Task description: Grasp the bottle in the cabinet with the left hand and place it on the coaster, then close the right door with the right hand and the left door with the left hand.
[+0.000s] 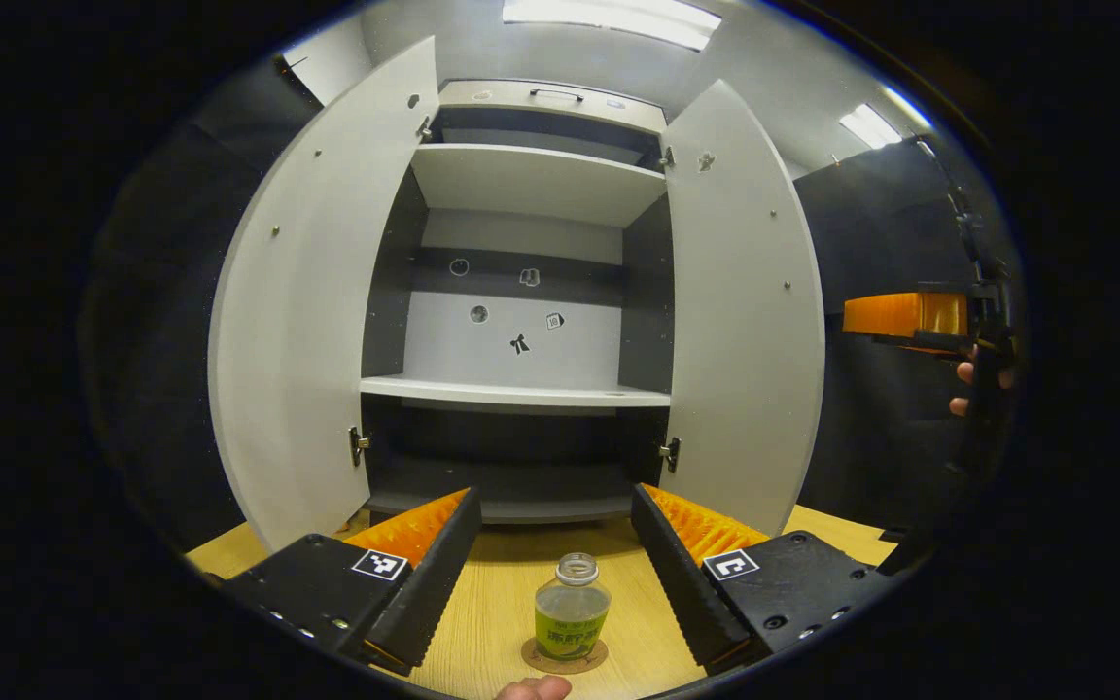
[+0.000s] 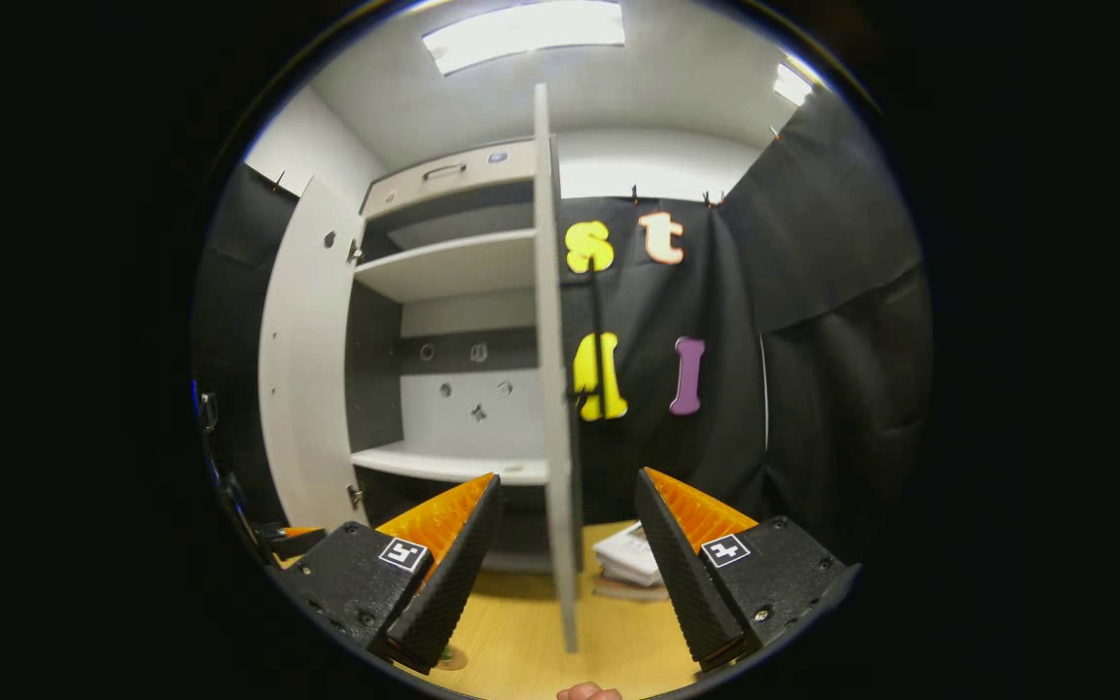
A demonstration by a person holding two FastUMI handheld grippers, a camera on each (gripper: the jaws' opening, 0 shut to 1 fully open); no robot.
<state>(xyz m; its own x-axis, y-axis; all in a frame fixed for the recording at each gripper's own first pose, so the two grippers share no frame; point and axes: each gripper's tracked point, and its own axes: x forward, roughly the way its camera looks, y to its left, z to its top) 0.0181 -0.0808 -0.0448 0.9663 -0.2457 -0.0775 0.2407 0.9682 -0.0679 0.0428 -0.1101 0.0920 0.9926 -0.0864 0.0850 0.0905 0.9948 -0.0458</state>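
Observation:
A small clear bottle with a green label and no cap stands upright on a round brown coaster on the wooden table. My left gripper is open, its fingers either side of the bottle with gaps on both sides. The grey cabinet has its left door and right door swung wide, and its shelves are bare. My right gripper is open, and the right door stands edge-on straight ahead of it, untouched. The right gripper also appears far right in the left gripper view, held by a hand.
The wooden table runs up to the cabinet's base. A stack of papers lies on the table behind the right door. Black cloth walls close in both sides. The left door appears at the left of the right gripper view.

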